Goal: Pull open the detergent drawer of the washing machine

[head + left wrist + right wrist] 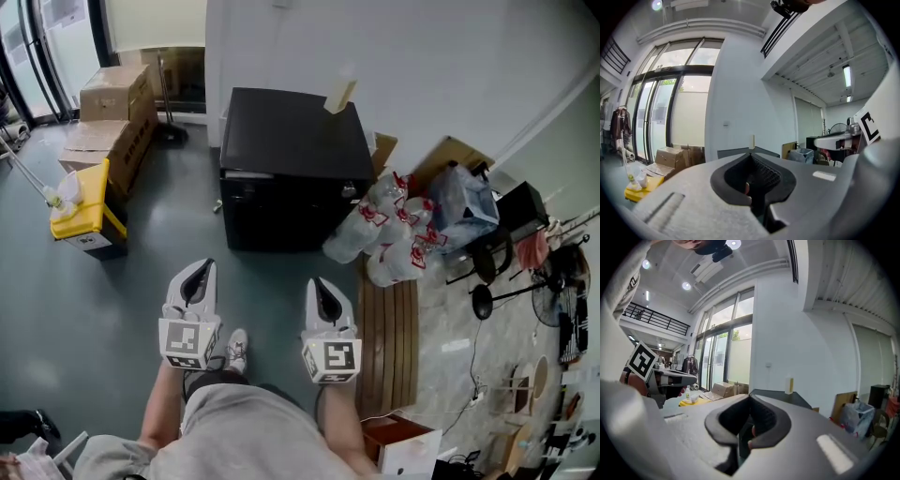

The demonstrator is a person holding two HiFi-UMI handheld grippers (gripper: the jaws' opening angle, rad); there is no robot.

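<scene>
A black washing machine [295, 169] stands against the white wall, its front facing me; I cannot make out the detergent drawer on the front's upper strip. A pale yellow object [340, 96] stands on its lid. My left gripper [197, 274] and right gripper [322, 287] are side by side above the grey floor, well short of the machine and pointing at it. Both are shut with nothing between the jaws. The left gripper view shows shut jaws [751, 158] with the machine's top [729, 152] beyond. In the right gripper view the jaws [750, 398] are also shut, below the machine [787, 398].
Cardboard boxes [112, 112] and a yellow container [82, 211] sit at the left. Clear bags of bottles [389, 230] lean against the machine's right side. A slatted wooden bench [389, 347] lies right of my right gripper, with a fan and chair beyond.
</scene>
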